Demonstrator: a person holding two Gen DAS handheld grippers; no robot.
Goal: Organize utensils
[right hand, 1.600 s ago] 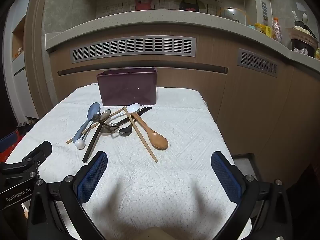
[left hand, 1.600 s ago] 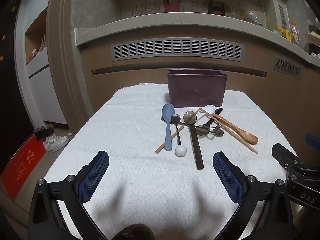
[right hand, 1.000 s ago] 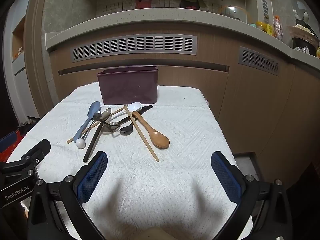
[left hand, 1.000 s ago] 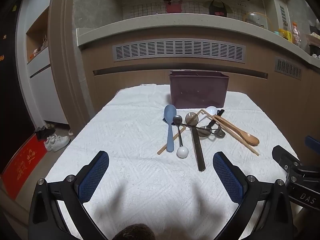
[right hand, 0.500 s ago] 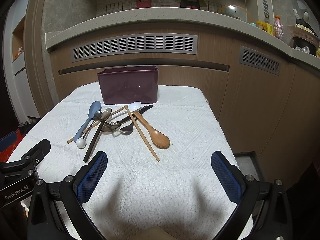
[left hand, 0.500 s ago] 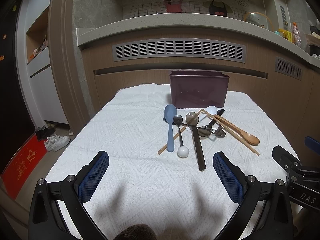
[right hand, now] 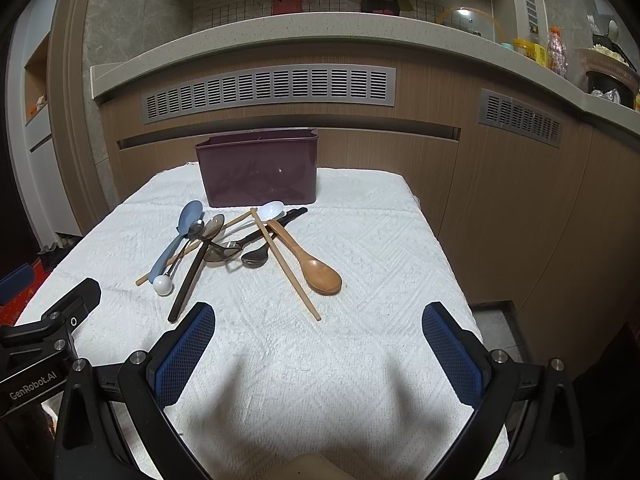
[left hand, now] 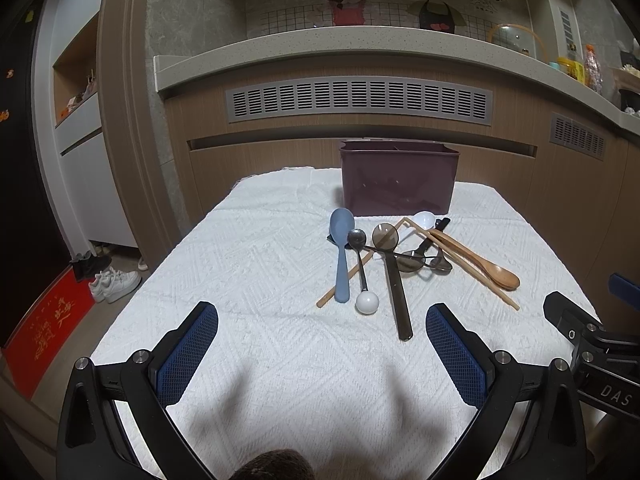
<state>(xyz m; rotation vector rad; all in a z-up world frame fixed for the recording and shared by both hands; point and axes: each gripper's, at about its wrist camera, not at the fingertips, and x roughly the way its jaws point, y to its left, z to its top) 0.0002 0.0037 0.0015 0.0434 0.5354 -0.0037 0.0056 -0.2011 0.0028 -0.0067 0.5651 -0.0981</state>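
Both claws are held spread and empty over the table's near edge; nothing is sorted yet.

The left claw [left hand: 322,338] and right claw [right hand: 319,334] are seen wide apart above bare white cloth, where open room is left for moving. Past them, toward the middle of the table [left hand: 248,280], the utensils are heaped: a blue spoon [left hand: 341,248], a white-balled spoon [left hand: 362,270], a dark long-handled spoon [left hand: 394,280], crossed chopsticks [right hand: 286,264] and a wooden spoon [right hand: 308,260]. Because handles overlap, neighbours could be dragged or flicked when one piece is lifted, likely toward the right edge, near the wooden spoon. The purple bin [left hand: 398,178] is set at the far edge.
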